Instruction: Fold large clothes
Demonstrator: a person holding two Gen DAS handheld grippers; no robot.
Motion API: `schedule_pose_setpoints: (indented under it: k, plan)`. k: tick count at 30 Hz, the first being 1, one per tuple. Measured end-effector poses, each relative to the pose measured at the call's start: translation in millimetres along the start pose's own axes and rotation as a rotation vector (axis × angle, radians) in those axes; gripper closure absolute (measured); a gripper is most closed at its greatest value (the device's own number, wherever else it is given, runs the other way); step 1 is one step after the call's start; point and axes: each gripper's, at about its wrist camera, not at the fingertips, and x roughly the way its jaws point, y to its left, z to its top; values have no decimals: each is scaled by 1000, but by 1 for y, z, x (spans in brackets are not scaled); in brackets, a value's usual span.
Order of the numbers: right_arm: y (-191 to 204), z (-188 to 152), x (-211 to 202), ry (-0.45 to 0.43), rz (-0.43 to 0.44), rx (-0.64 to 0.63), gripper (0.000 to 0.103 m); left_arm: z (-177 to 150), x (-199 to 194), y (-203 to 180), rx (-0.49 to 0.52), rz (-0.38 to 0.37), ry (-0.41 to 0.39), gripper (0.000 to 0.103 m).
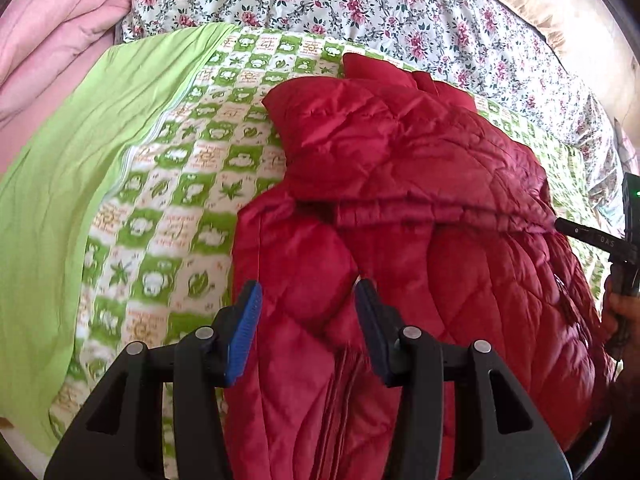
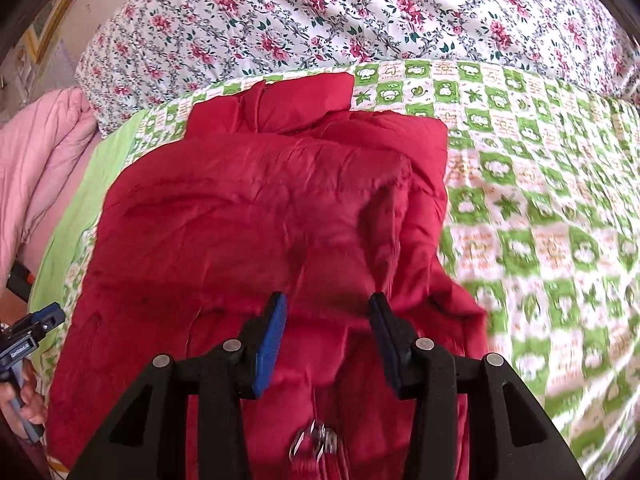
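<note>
Left wrist view: a bed carries a green checked sheet point(image 1: 192, 168), a floral cover point(image 1: 360, 4) at 12 o'clock and pink bedding point(image 1: 52, 28) at 10 o'clock. The left gripper point(image 1: 308, 292) has its fingers partly open, with nothing held. The red quilted jacket point(image 1: 420, 200) lies bunched below them, toward 3 o'clock.

Right wrist view: the same sheet point(image 2: 540, 200) spreads at 3 o'clock. The right gripper point(image 2: 328, 304) fingers stand partly open above the jacket point(image 2: 240, 208), gripping nothing.
</note>
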Motion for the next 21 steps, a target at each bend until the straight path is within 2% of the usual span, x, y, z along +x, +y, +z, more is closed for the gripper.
schedule_pose_setpoints:
  k: [5, 7, 10, 17, 21]
  plan:
    - [-2, -23, -20, 16, 40, 10, 56, -16, -11, 4, 2, 4, 13, 56]
    - [-1, -34, -31, 20, 63, 12, 49, -22, -17, 7, 2, 2, 18, 56]
    - [-1, -53, -50, 24, 71, 0, 44, -32, -26, 15, 2, 2, 24, 56]
    - [-26, -92, -94, 44, 21, 17, 37, -51, -31, 28, 46, 22, 79, 55]
    - [-41, -108, -105, 68, -23, 42, 36, -65, -31, 27, 79, 8, 123, 53]
